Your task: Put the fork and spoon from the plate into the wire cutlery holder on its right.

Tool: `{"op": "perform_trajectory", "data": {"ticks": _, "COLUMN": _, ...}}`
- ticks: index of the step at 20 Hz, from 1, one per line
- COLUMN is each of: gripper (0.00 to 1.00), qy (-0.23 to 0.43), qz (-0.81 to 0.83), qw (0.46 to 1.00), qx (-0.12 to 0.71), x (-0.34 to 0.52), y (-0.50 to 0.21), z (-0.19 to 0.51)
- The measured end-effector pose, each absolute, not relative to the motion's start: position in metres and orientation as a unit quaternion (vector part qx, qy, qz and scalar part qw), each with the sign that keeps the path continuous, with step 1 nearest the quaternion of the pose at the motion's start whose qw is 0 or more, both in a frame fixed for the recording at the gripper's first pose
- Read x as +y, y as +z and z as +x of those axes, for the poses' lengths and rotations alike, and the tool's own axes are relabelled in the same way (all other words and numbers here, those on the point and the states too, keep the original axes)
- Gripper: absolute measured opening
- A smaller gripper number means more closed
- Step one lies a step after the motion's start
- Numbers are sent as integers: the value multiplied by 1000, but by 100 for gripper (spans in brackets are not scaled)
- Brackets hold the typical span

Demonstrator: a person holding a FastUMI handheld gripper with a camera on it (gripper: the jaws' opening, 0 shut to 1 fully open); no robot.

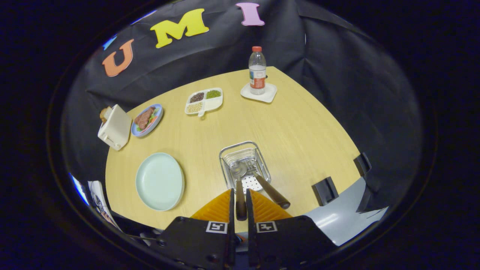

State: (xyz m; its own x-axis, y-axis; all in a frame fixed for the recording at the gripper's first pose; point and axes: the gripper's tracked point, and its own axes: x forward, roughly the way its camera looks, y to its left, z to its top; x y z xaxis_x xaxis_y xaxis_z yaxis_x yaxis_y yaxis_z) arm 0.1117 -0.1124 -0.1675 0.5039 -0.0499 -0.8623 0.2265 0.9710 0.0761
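The gripper [240,198] hovers over the wire cutlery holder [244,164], its fingers [231,204] clenched on the handle of the spoon [239,187], whose bowl already sits down inside the basket. The fork [269,190] appears to be in the holder as well, its handle leaning out over the near rim toward the right of the fingers; its head is lost among the wires, so that reading is a likely one rather than a sure one. The plate [160,181] to the left of the holder lies bare on the counter [292,127], which suggests the carrying is done and the last step, setting down the spoon, is in hand. The next move calls for parting the fingers so the handle drops against the rim, then drawing the gripper straight back and up so the fingers do not catch the fork handle just beside them or tip the light basket. Beyond, a water bottle [257,70], a divided tray [204,101], a plate of food [147,120] and a toaster [114,127] stand well apart.
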Motion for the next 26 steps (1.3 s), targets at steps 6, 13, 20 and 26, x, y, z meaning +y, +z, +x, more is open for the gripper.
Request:
{"op": "perform_trajectory", "data": {"ticks": 6, "gripper": 28, "qy": -83, "qz": 64, "qw": 885, "qx": 454, "x": -110, "y": -151, "z": 113}}
{"op": "perform_trajectory", "data": {"ticks": 13, "gripper": 73, "qy": -62, "qz": 31, "qw": 919, "qx": 389, "x": -86, "y": -112, "z": 101}}
{"op": "perform_trajectory", "data": {"ticks": 20, "gripper": 91, "qy": -57, "qz": 2, "qw": 962, "qx": 266, "x": -53, "y": -58, "z": 72}}
{"op": "perform_trajectory", "data": {"ticks": 26, "gripper": 94, "qy": -40, "qz": -43, "qw": 991, "qx": 123, "x": -13, "y": -11, "z": 20}}
